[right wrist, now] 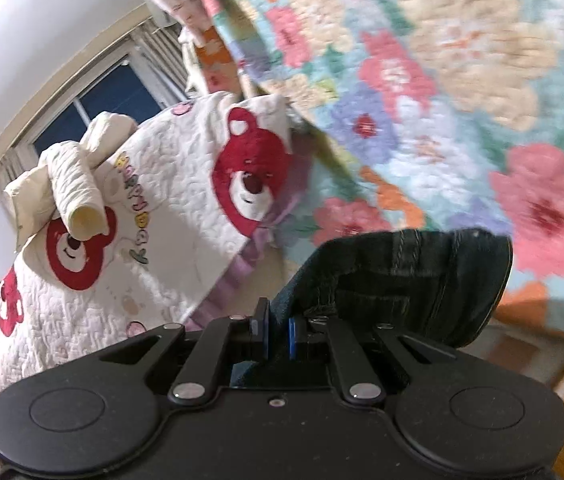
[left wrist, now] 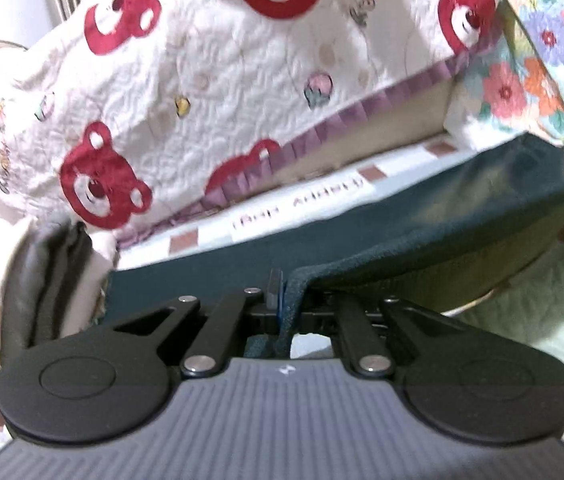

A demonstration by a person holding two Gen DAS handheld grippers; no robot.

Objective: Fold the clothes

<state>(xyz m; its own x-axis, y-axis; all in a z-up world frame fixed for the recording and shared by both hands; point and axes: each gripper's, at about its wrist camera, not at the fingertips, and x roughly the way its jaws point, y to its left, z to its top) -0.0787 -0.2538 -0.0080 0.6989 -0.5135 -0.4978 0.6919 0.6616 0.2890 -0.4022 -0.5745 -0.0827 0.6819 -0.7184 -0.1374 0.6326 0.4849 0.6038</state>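
- The left hand-held gripper (left wrist: 282, 296) is clamped on a thin edge of the dark denim garment (left wrist: 422, 216), which stretches away to its right above the bed (left wrist: 522, 308).
- The right hand-held gripper (right wrist: 277, 332) pinches a seamed, bunched end of that garment (right wrist: 414, 276).
- Judging by this, the cloth's long axis runs between the two grips.

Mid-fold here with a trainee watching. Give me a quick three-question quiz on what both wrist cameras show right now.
1. True or false: the left gripper is shut on an edge of the dark garment.
2. What does the right gripper hold? A) bear-print quilt B) dark denim garment C) nothing
3. Which printed cover lies behind the denim in the right wrist view?

Key: 1 true; 2 B; 3 the floral quilt, with the bear-print quilt beside it.
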